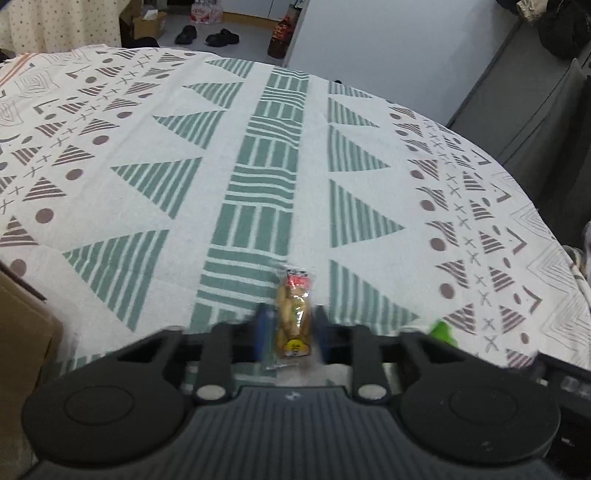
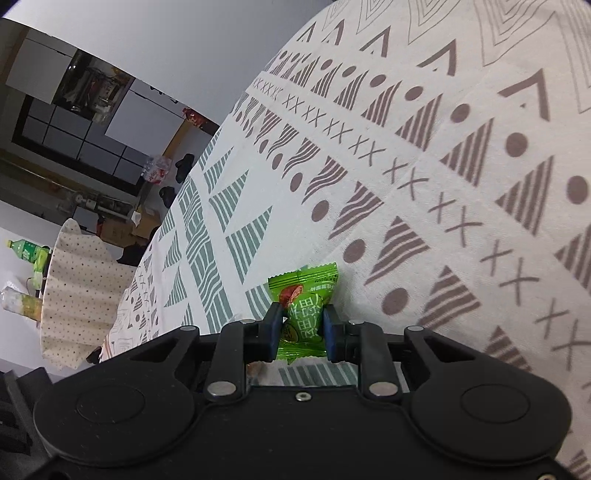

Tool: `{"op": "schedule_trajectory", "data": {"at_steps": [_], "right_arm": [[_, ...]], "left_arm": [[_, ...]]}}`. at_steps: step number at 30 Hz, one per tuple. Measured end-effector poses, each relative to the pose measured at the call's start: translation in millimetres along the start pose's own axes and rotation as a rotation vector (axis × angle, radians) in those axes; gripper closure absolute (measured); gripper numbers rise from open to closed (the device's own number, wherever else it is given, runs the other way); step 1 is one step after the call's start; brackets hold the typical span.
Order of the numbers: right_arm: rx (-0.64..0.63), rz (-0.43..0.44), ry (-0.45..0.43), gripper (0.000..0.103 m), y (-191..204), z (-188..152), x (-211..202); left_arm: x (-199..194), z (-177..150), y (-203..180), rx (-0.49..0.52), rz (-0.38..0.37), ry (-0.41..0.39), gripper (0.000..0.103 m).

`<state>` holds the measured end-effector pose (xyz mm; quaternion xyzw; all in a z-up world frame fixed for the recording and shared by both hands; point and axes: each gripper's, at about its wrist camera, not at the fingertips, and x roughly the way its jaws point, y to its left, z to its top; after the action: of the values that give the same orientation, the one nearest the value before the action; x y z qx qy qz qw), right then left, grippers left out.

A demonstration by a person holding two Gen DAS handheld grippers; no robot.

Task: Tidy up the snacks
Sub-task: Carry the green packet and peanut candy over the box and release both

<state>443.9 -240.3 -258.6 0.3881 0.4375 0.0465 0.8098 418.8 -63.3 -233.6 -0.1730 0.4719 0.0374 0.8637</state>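
Left wrist view: left gripper point(image 1: 290, 328) pinches a light, crinkly clear snack packet point(image 1: 293, 321) mid-body; right gripper point(image 2: 301, 328) clamps a soft, slippery green candy wrapper point(image 2: 306, 301) likewise, over the patterned tablecloth point(image 1: 258, 166).

A patterned cloth point(image 1: 258, 166) covered the tabletop. Beyond it, black shoes point(image 1: 207, 36) sat on the floor beside a cardboard box point(image 1: 149, 23). A green bottle point(image 2: 27, 253) stood farther off.

In the left wrist view the fingers point(image 1: 263, 328) and the packet point(image 1: 293, 317) at lower centre are motion-blurred, its print unreadable, and a green thing point(image 1: 441, 331) at lower right is half hidden behind the gripper body.
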Motion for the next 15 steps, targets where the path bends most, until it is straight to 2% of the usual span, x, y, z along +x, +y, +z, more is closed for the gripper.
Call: {"op": "schedule_trajectory", "data": {"at_steps": [2, 7, 15], "right_arm": [[-0.017, -0.003, -0.003, 0.080, 2, -1, -4], [-0.041, 0.019, -0.009, 0.080, 10, -6, -17], [-0.072, 0.060, -0.040, 0.080, 17, -14, -55]], "left_arm": [[-2, 2, 4, 0.004, -0.024, 0.000, 0.086], [-21, -7, 5, 0.002, -0.008, 0.001, 0.086], [-73, -21, 6, -0.016, -0.027, -0.024, 0.086]]}}
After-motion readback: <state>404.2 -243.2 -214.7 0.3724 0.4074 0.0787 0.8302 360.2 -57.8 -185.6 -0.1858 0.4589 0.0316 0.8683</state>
